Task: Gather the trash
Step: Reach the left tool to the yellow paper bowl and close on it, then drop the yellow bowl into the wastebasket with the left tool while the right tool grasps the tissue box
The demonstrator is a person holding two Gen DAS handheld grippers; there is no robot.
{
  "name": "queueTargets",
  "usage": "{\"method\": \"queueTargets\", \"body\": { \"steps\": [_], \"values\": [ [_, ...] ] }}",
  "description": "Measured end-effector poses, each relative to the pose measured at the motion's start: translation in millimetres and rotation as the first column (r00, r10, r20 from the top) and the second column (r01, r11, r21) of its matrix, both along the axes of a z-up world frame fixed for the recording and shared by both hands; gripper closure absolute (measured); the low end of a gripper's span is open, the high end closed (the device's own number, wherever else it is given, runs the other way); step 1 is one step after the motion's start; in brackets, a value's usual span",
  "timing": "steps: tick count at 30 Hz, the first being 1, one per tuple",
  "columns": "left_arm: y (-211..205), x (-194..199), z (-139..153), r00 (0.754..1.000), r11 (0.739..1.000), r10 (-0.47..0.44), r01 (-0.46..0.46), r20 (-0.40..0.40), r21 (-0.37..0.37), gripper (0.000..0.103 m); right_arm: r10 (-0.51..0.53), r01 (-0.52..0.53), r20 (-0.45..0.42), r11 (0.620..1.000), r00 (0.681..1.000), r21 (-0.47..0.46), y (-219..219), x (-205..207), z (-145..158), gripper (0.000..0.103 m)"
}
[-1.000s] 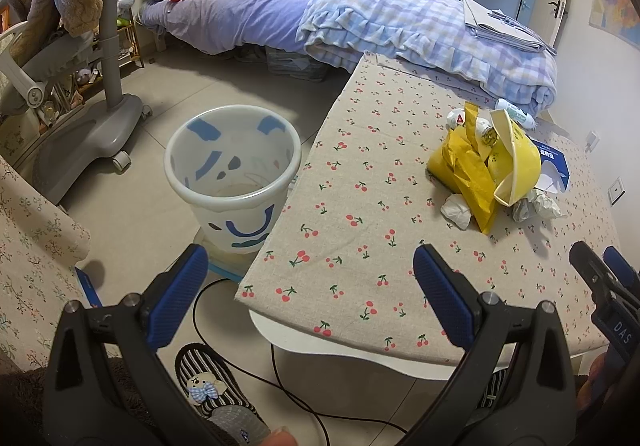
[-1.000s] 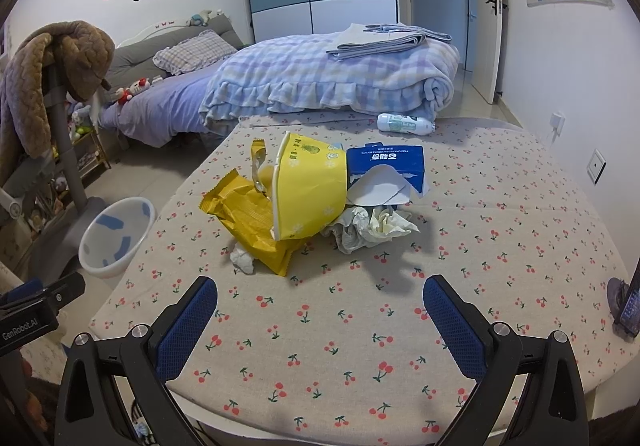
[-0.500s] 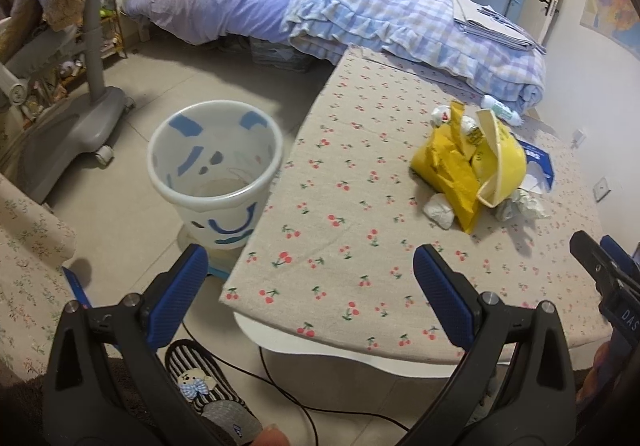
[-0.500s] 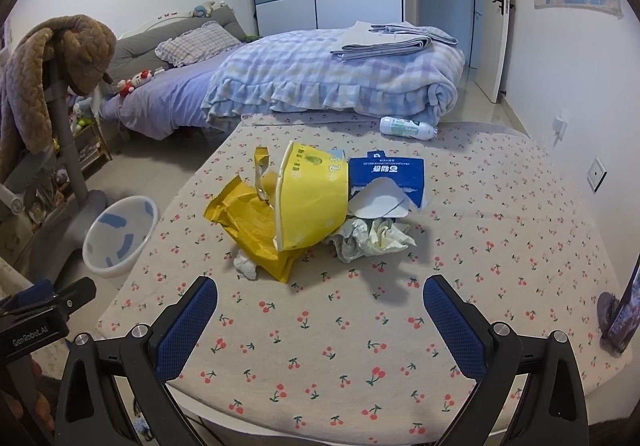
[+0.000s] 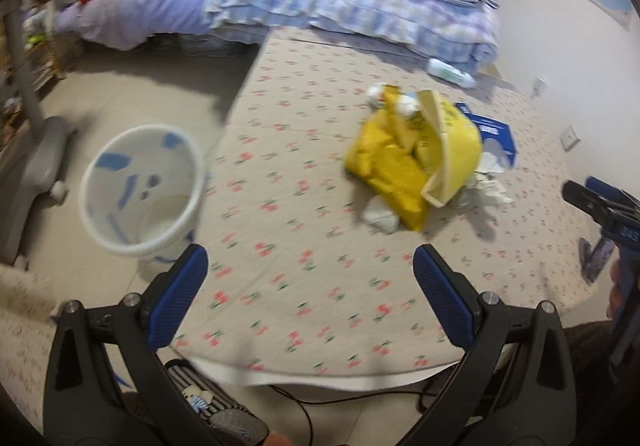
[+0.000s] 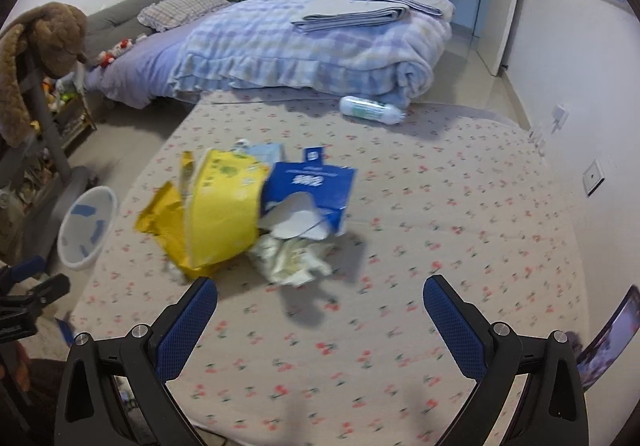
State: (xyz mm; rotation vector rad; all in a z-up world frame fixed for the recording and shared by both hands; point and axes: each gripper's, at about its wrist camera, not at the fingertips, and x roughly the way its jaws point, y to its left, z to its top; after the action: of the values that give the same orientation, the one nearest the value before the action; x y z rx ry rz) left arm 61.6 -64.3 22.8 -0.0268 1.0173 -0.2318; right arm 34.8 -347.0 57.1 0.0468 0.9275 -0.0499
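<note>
- Left wrist view: our left gripper (image 5: 310, 272) hangs jaws apart over the cherry-print tablecloth (image 5: 280, 230).
- Our right gripper (image 6: 320, 302), jaws apart, faces the crumpled yellow packaging (image 6: 218, 212), lying mid-table, beside the torn blue carton (image 6: 316, 186).
- White plastic bin (image 5: 140, 186) stands on the floor.

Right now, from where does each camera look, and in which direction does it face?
Left wrist: sits on the left gripper, above the table's near left edge, facing the white bin and the trash pile; own open fingers show, the right gripper at right.
Right wrist: sits on the right gripper, above the table, facing the trash pile and the bed; own open fingers show, the left gripper at left.
Shared: pile, bin, bottle.
</note>
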Motion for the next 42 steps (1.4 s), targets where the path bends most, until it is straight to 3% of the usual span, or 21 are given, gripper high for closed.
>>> {"method": "queueTargets", "body": {
  "steps": [9, 12, 16, 21, 26, 28, 42],
  "values": [
    [-54.3, 47.5, -8.6, 0.991, 0.985, -0.132, 0.131, -0.004, -0.108, 0.005, -0.015, 0.017, -0.056, 0.999, 0.998, 0.044, -37.3, 45.9, -21.6, 0.0],
    [-73.3, 60.7, -18.3, 0.984, 0.974, -0.177, 0.17, -0.036, -0.148, 0.018, -0.034, 0.044, -0.117, 0.995, 0.993, 0.086, -51.5, 60.6, -34.1, 0.0],
    [-99.9, 73.6, -23.6, 0.974, 0.962, -0.224, 0.216, -0.033, -0.166, 0.029, -0.055, 0.069, -0.115, 0.989, 0.992, 0.127, -67.2, 73.5, -35.4, 0.0],
    [-125.0, 88.8, -35.0, 0.962, 0.948, -0.271, 0.257, -0.047, -0.19, 0.051, -0.084, 0.114, -0.159, 0.975, 0.984, 0.189, -81.0, 82.5, -44.9, 0.0],
    [-134.9, 90.4, -38.1, 0.953, 0.938, -0.299, 0.286, -0.043, -0.194, 0.09, -0.067, 0.106, -0.179, 0.969, 0.982, 0.224, -78.8, 88.5, -48.9, 0.0],
    [-134.3, 88.4, -34.5, 0.953, 0.937, -0.301, 0.289, -0.033, -0.196, 0.098, -0.055, 0.095, -0.178, 0.969, 0.983, 0.227, -75.9, 89.9, -48.4, 0.0],
    [-75.5, 59.7, 6.5, 0.977, 0.931, -0.2, 0.214, 0.077, -0.296, 0.098, -0.031, 0.083, -0.172, 0.949, 0.985, 0.305, -64.5, 106.7, -49.2, 0.0]
  ]
}}
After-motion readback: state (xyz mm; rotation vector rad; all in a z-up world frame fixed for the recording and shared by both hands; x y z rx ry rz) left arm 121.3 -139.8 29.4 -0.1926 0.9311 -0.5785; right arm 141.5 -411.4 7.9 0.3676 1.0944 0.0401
